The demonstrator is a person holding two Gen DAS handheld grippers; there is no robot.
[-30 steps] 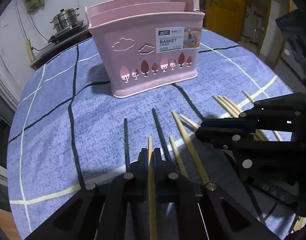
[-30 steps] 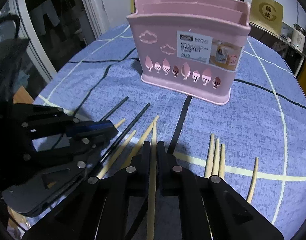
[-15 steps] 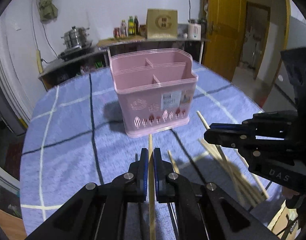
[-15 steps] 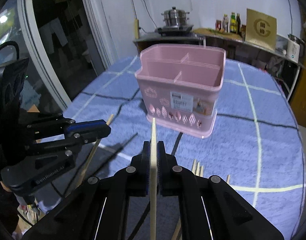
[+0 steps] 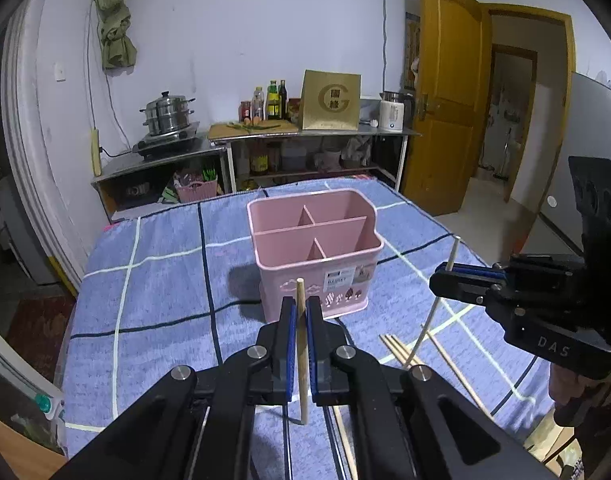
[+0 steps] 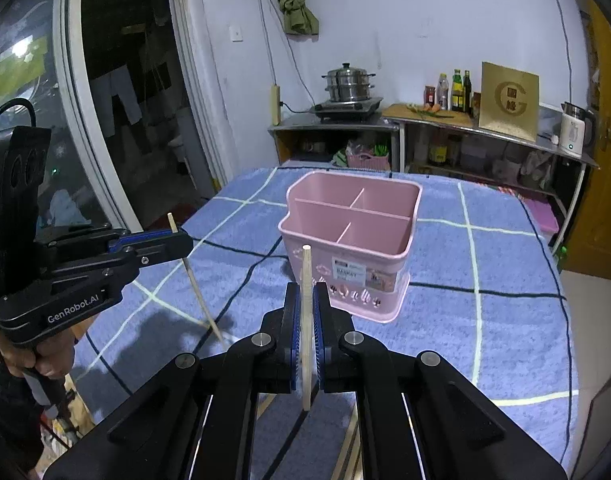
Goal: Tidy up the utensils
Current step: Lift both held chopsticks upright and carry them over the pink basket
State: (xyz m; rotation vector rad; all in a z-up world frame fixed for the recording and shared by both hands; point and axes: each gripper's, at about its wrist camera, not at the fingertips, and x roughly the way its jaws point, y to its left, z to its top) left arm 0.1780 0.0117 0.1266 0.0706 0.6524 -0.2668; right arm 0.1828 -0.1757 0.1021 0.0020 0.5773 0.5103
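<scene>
Left wrist view. The left gripper (image 5: pixel 300 312) sits at lower centre, tilted down toward the table, its blue-lined jaws clamped on a wooden chopstick (image 5: pixel 301 352). The stick stands near upright, its blunt tip showing above the jaws and its lower end hanging clear below them. The right gripper (image 5: pixel 445 280) enters from the right edge, black body side-on, jaws pinched on a pale chopstick (image 5: pixel 451 254) that runs steeply down toward the cloth. The pink basket (image 5: pixel 317 280) stands at frame centre, beyond the left gripper's tips: rectangular moulded plastic with rounded corners, inner walls splitting it into compartments, cut-out cloud and tree shapes and a printed label on its near face. Its compartments look empty from here. Loose chopsticks (image 5: pixel 397 348) lie flat on the cloth at lower right. The tablecloth (image 5: pixel 161 280) is blue towelling with white and dark grid lines.

Right wrist view. The right gripper (image 6: pixel 306 312) is at lower centre, jaws closed on its pale chopstick (image 6: pixel 305 320), which is held close to vertical. The left gripper (image 6: pixel 181 240) shows at the left edge, a hand (image 6: pixel 45 360) wrapped round its handle; its chopstick (image 6: pixel 195 280) slants down to the right. The basket (image 6: pixel 345 268) is at centre, ahead of the tips, on the tablecloth (image 6: pixel 505 260).
</scene>
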